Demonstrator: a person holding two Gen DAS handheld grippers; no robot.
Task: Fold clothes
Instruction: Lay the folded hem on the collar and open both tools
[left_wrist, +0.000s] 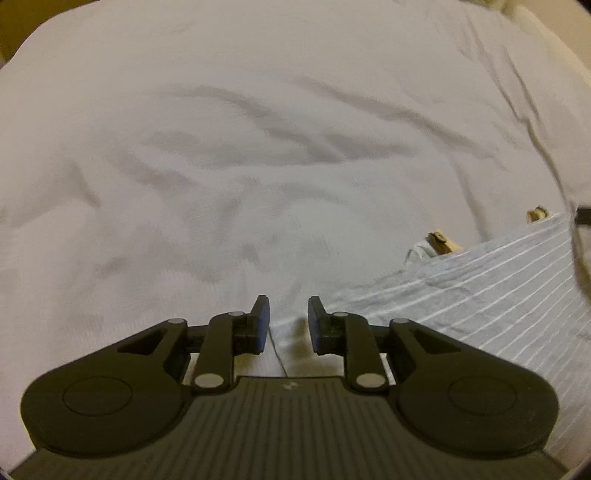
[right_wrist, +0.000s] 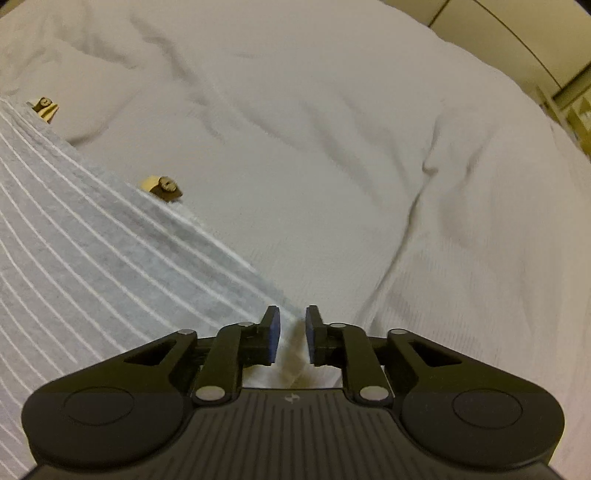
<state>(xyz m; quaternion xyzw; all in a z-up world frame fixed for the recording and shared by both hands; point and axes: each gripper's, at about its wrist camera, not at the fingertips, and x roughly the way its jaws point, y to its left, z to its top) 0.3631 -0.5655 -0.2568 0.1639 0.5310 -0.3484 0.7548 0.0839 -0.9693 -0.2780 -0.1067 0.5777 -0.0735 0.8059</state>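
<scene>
Striped garment (right_wrist: 92, 251) lies flat on the bed (right_wrist: 369, 147), seemingly unfolded; left gripper (left_wrist: 288, 325) and right gripper (right_wrist: 292, 334) part-open, empty.

The garment (right_wrist: 92, 258) is pale blue-grey with thin white stripes, spread flat (a few soft creases) on white bedding. Seen from the right claw (right_wrist: 292, 334), it fills the ground ahead and to the left, its edge running down to the fingertips. From the left claw (left_wrist: 288, 325) it lies right (left_wrist: 480, 295).
</scene>
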